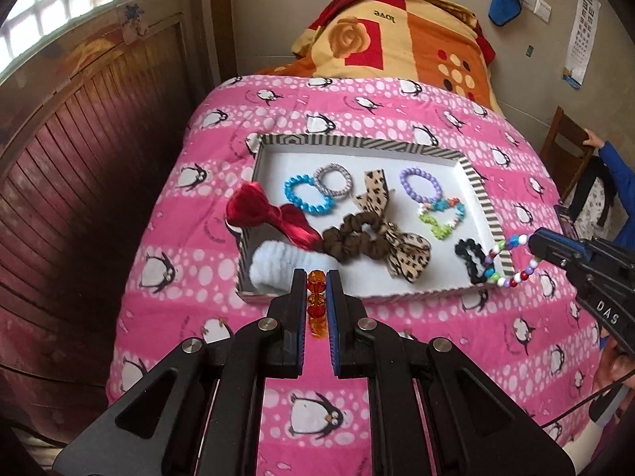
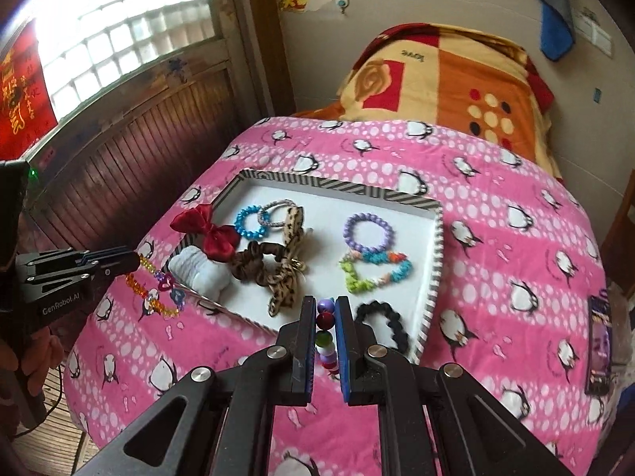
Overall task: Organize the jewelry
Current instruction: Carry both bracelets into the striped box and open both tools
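A striped-rim white tray (image 1: 359, 143) (image 2: 436, 238) lies on the pink penguin quilt. It holds a red bow (image 1: 274, 216), blue, grey and purple bead bracelets, a brown scrunchie (image 1: 351, 240), a leopard bow, a white fluffy band (image 1: 274, 263) and a black scrunchie (image 2: 383, 319). My left gripper (image 1: 316, 277) is shut on an orange bead bracelet (image 1: 316, 305) just before the tray's near edge; it also shows in the right wrist view (image 2: 154, 289). My right gripper (image 2: 325, 303) is shut on a multicoloured bead bracelet (image 2: 325, 337), which hangs over the tray's right corner in the left wrist view (image 1: 512, 261).
The bed runs away to an orange patterned blanket (image 1: 397, 35) at the wall. A dark wooden panel wall (image 1: 79, 158) stands on the left. A wooden chair (image 1: 567, 146) and a person in blue stand at the right. A phone (image 2: 599, 337) lies at the quilt's right edge.
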A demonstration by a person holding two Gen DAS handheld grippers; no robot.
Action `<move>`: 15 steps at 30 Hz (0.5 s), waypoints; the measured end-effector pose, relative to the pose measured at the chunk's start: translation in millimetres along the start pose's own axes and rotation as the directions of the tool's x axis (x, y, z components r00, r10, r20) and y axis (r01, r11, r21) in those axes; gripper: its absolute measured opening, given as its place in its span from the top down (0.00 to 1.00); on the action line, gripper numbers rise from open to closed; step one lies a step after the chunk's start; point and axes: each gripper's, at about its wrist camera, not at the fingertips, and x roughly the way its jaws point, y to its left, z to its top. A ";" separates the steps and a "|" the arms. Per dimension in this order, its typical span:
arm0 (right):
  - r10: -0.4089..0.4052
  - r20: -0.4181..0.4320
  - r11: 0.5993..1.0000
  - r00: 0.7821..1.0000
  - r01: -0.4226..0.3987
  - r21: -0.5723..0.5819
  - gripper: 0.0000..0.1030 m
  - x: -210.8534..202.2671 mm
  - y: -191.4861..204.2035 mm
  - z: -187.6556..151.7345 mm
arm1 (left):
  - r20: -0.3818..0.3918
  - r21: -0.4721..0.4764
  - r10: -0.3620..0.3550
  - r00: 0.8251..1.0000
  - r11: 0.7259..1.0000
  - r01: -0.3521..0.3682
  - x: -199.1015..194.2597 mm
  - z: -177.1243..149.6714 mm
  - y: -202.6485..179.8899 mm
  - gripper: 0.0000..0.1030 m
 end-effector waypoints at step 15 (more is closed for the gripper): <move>0.057 -0.151 0.997 0.987 -0.048 0.065 0.92 102.7 -7.5 16.4 | -0.008 -0.003 0.041 0.999 0.999 -0.041 25.3 41.4 10.1 0.92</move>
